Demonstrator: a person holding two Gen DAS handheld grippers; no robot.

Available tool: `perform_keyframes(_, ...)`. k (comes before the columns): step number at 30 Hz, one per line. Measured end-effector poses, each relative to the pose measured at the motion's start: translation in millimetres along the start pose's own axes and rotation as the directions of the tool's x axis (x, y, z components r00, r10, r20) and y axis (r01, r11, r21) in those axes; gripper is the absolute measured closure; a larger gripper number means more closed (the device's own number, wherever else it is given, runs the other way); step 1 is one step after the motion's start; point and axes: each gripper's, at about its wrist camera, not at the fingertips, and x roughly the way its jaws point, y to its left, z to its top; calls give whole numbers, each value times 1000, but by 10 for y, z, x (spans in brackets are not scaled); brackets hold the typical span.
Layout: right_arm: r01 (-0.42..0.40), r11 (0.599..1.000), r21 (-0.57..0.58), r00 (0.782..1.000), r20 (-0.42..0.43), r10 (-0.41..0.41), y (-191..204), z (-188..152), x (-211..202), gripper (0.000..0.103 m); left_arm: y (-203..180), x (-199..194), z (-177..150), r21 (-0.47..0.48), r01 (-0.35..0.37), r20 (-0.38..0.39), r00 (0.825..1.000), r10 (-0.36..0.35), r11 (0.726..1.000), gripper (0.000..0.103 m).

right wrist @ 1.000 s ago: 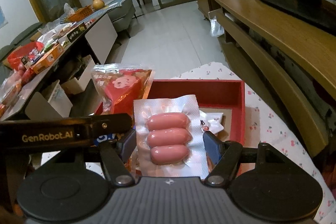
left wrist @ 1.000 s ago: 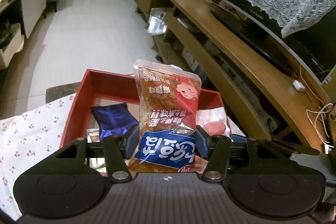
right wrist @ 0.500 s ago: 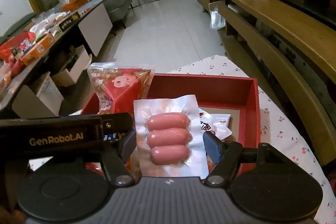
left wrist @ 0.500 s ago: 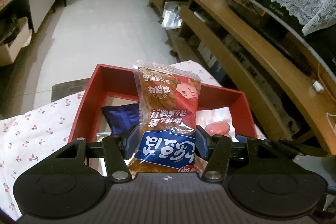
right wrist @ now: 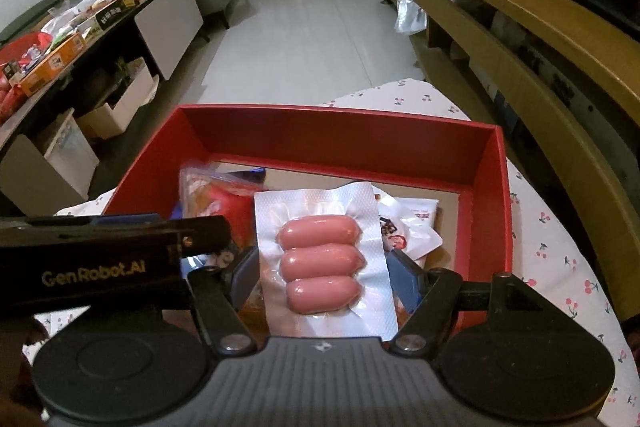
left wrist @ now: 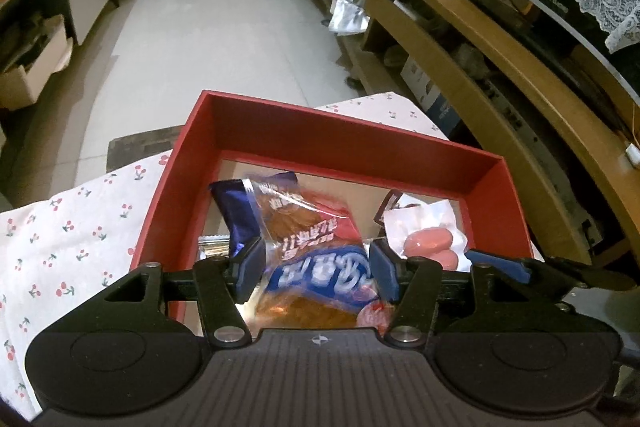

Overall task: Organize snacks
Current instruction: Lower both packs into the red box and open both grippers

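Left gripper [left wrist: 316, 273]: jaws pinching the red-and-blue printed plastic snack packet [left wrist: 310, 247] across its lower, near end. The packet sits low inside the red rectangular cardboard box [left wrist: 340, 143], which stands on the tabletop under a white cherry-print cloth [left wrist: 72, 227]. Its long axis runs away from the camera and its far end tips down toward the box floor, overlapping a dark blue foil wrapper [left wrist: 236, 215].

Right gripper [right wrist: 320, 277]: jaws pinching the clear vacuum-sealed pack of three pink sausages [right wrist: 320, 255] by its side margins. The pack is held over the near part of the same box [right wrist: 340, 135]. Its long axis points away from the camera; the three sausages lie crosswise to it, stacked near to far. Whether its far edge touches the white printed sachet [right wrist: 408, 223] behind it cannot be determined.

Handling assessment: both items appear light. The snack packet is soft, crinkly film over brittle contents; hard pressure would likely crush them, so hold at the sealed end. The sausage pack is slick film with a firm centre; the flat sealed margins look like the safest purchase, since grip on the rounded sausages may slide.
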Motion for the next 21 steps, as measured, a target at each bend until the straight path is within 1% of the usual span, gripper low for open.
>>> perform_keyframes(4,6,1000,-9,1000,-18,-6,19,-13,37,15,-9,-11,-4,5,-4,1,1000,4,1000,37)
perform_keyframes(6,8,1000,-20,1000,-13,-9,22,-16,31,15,-15,-21,-7,10,-7,3,1000,7,1000,36)
perform_keyframes(10,14,1000,-7,1000,-2,-14,-6,-4,-1,15,-11,-42,-1,6,-9,9,1000,9,1000,32)
perform_keyframes(11,15,1000,-3,1000,3,-15,-20,-1,-12,14,-6,-54,3,3,-9,11,1000,9,1000,31)
perform_keyframes(13,13,1000,0,1000,14,-13,-29,7,-44,10,-5,-75,15,-3,-9,19,1000,9,1000,25)
perform_keyframes(15,10,1000,-6,1000,24,-10,-18,18,-76,7,-4,-104,25,-6,-7,28,1000,7,1000,25)
perform_keyframes(19,25,999,-27,998,50,-24,13,28,-144,6,-10,-165,27,1,-7,42,999,7,1000,24)
perform_keyframes(21,24,1000,-18,998,58,-23,9,35,-172,6,2,-202,24,-1,-7,51,999,7,1000,23)
